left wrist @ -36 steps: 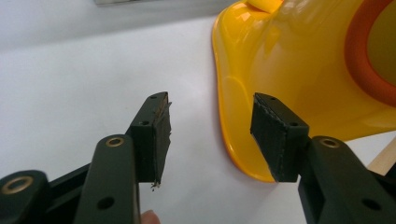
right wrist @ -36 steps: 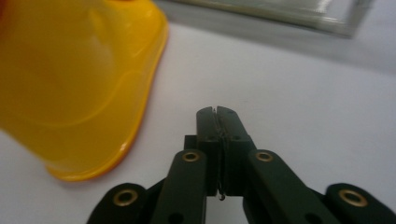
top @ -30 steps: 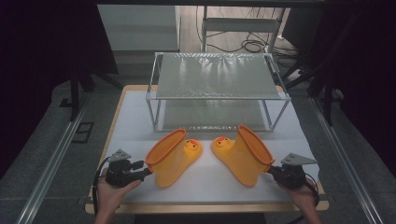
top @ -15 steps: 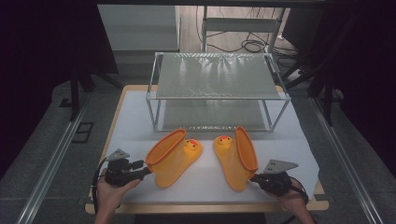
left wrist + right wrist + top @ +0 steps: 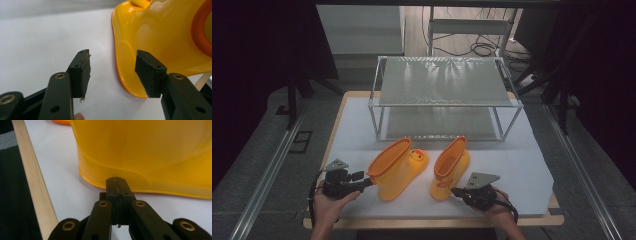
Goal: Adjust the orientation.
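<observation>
Two yellow rubber boots lying on their sides on the white mat (image 5: 532,165), in front of the wire shelf rack (image 5: 444,95). Left boot (image 5: 396,167) with orange-rimmed opening turned toward the near left corner, duck face on the toe pointing toward the rack. Right boot (image 5: 451,167) just beside it but apart, opening facing up and away, sole end toward the near edge. Left gripper (image 5: 362,184) held level at the left boot's opening rim; jaws spread wide, nothing pinched between them. From the left gripper view, left boot (image 5: 160,47) with sole edge reaching in front of the gap, one pad (image 5: 150,72) close against the yellow wall, whether touching cannot be told; other pad (image 5: 81,72) well clear over bare mat (image 5: 37,50). Right gripper (image 5: 455,191) at the sole end of the right boot, jaws pressed fully together, empty. From the right gripper view, closed tips (image 5: 117,185) right up against the orange sole edge of the right boot (image 5: 150,152), pinching nothing. Wooden table edge (image 5: 35,185) running alongside the mat at left
</observation>
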Available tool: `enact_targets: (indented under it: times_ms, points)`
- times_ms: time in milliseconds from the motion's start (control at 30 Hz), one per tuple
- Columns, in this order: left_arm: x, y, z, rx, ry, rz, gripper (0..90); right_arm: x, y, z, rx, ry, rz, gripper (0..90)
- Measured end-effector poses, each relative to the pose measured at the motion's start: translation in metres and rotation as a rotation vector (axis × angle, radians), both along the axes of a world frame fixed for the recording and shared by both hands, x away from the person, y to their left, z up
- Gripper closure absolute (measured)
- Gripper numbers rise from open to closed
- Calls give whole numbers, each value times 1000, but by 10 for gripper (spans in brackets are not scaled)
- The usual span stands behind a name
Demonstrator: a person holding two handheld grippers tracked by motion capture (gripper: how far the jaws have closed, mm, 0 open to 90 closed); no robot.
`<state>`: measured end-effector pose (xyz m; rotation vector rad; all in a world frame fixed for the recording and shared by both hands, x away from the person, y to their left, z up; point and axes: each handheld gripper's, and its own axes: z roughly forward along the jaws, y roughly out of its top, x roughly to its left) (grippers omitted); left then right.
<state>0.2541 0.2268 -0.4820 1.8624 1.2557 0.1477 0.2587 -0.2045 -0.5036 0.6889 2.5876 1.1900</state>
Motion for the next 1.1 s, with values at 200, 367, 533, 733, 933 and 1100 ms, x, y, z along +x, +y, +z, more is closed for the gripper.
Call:
enact_targets:
  times_ms: [200, 367, 533, 733, 933, 1100]
  points:
    - [0, -3, -1, 1, 3, -7, 465, -1, 6, -2, 14, -15, -11, 891]
    - [0, -3, -1, 0, 4, -12, 464, -4, 3, -2, 15, -27, -17, 862]
    - [-1, 0, 2, -12, 0, -6, 461, -3, -20, 3, 49, -33, -83, 803]
    - [-1, 2, 3, -47, 11, 2, 455, 4, -66, 4, 95, -26, -267, 559]
    - [-1, 2, 3, -53, 12, 4, 451, 13, -96, 2, 158, -11, -413, 461]
    - [-1, 1, 3, -55, 13, 0, 449, 14, -100, 0, 171, -11, -442, 452]
